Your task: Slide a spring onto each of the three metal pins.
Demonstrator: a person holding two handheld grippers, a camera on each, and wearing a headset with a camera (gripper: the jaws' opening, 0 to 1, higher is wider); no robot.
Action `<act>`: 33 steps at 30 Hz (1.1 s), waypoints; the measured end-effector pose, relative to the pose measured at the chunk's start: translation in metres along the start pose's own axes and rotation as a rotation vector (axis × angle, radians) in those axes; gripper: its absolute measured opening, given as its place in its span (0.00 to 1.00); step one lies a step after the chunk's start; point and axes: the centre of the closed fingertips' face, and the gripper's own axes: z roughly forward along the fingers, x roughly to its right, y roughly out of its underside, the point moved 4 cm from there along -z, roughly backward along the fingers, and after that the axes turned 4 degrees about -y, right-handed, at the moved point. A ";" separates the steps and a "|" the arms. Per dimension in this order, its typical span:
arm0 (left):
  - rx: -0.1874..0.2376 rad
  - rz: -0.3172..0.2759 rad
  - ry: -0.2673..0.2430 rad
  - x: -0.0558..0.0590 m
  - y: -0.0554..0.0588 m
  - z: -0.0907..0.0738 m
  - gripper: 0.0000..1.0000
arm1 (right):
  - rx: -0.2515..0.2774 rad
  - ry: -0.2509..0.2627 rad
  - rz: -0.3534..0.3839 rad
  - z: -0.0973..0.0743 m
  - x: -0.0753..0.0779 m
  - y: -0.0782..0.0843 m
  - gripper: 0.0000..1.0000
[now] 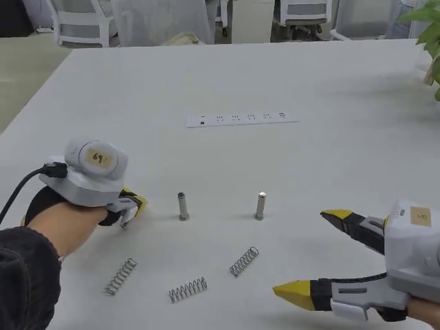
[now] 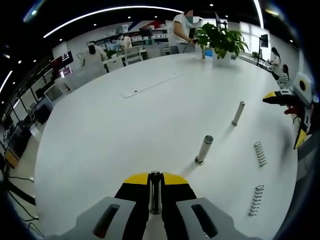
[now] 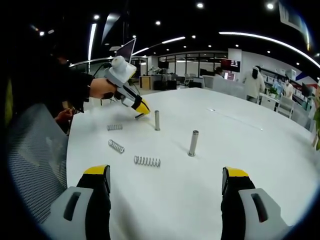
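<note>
Three springs (image 1: 188, 289) lie loose at lower centre, and two metal pins (image 1: 183, 206) stand upright just above them. The left gripper (image 1: 132, 206) pinches a third pin (image 2: 155, 192) at left. The right gripper (image 1: 301, 253) has its jaws spread wide at lower right.

Left tool (image 1: 130, 206) clamped, right tool (image 1: 306, 253) spread wide.

The left claw (image 1: 130, 205) and right claw (image 1: 309, 253) had smooth, pale plastic shells, each with a small paper label. The pins (image 1: 183, 205) (image 1: 260, 205) between the claws were polished, shiny metal, as was the third pin (image 2: 155, 192) clamped in the left claw's jaws. The springs (image 1: 120, 276) (image 1: 188, 289) (image 1: 244, 261) between the claws were bright bare wire. The table (image 1: 309, 82) beneath was smooth and matt. The sleeve (image 1: 20, 275) behind the left claw was fuzzy cloth.
</note>
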 end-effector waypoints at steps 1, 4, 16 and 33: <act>0.002 -0.002 -0.002 0.000 0.000 -0.001 0.00 | -0.001 -0.001 -0.002 0.000 0.000 0.000 0.91; 0.005 -0.004 -0.005 -0.001 0.000 -0.004 0.00 | -0.001 -0.003 -0.005 0.000 -0.001 -0.001 0.91; 0.023 -0.030 -0.007 -0.004 0.000 -0.014 0.00 | -0.009 -0.010 -0.017 0.000 -0.004 -0.002 0.91; 0.044 -0.086 -0.010 -0.008 0.003 -0.027 0.00 | -0.014 -0.014 -0.036 0.000 -0.006 -0.006 0.91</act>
